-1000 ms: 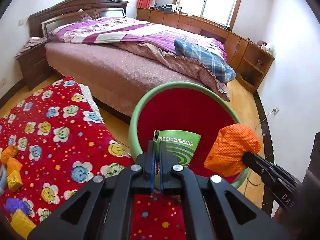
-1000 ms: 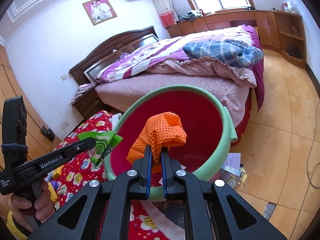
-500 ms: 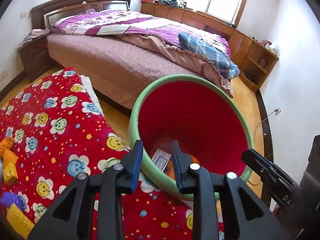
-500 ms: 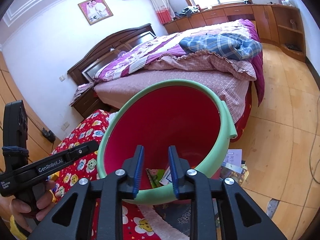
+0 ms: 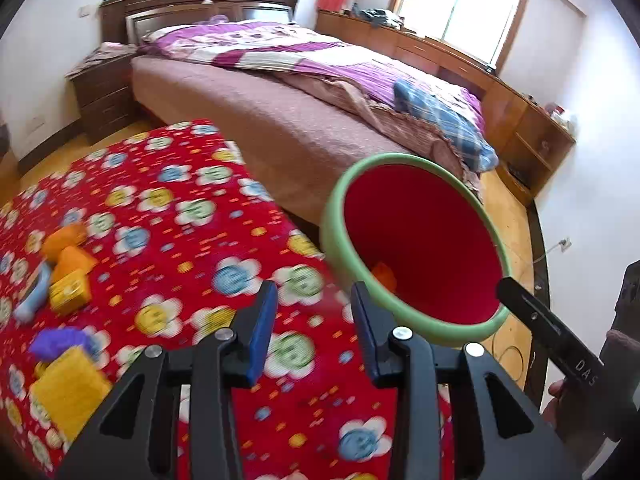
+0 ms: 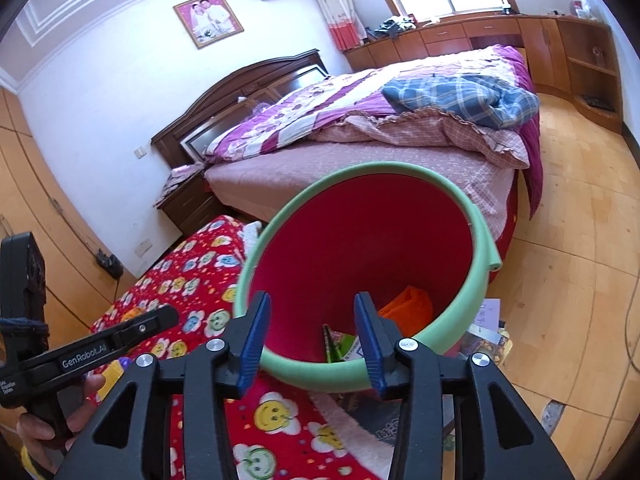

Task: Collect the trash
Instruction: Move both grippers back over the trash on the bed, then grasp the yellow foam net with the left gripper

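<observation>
Both our left gripper (image 5: 314,322) and right gripper (image 6: 310,330) have just been opening, fingers parted and empty. One red bin (image 6: 482,280) stands beside the bed's (image 6: 360,172) edge, holding one orange cloth (image 6: 408,304) and one green wrapper (image 6: 340,346).

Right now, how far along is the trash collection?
Done: orange cloth and green wrapper lie in the red bin. In hand: nothing; left gripper and right gripper have just opened, empty. Left: yellow, orange and purple items on the blanket.
</observation>
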`<state>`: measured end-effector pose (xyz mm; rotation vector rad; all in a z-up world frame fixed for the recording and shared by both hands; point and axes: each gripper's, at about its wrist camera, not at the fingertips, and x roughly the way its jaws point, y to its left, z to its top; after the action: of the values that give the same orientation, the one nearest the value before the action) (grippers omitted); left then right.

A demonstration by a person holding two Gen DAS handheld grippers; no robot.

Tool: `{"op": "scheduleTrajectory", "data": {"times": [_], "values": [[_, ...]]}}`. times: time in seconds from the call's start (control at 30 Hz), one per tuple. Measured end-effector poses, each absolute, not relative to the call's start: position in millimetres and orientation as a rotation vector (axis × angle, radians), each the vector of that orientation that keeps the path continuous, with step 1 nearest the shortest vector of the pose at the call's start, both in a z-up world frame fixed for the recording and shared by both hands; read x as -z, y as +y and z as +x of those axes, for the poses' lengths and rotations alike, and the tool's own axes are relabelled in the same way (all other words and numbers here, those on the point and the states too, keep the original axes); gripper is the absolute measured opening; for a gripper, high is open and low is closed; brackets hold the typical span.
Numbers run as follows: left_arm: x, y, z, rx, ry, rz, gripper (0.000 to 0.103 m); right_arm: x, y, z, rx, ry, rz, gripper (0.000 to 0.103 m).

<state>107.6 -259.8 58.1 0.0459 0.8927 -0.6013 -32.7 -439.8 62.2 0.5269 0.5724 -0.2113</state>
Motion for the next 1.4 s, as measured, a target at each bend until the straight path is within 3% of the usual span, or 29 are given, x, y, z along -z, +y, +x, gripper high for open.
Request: {"op": "scheduleTrajectory", "data": {"times": [0.7, 0.8, 1.4], "values": [[-39.1, -120.8, 92.1, 0.287, 0.893, -0.037, 0.065, -64.0, -359.4, -18.2, 0.070, 0.654, 0.421, 0.053], [-30.1, -107.7, 94.0, 0.238, 0.897, -0.035, 0.065, -60.8, -351.7, -16.1, 0.059, 0.667, 0.415, 0.062], [-7.8, -79.9, 105.9, 0.144, 0.921, -0.057, 0.065, -48.1, -328.7, -5.9, 0.030, 0.734, 0.388, 0.062]]}}
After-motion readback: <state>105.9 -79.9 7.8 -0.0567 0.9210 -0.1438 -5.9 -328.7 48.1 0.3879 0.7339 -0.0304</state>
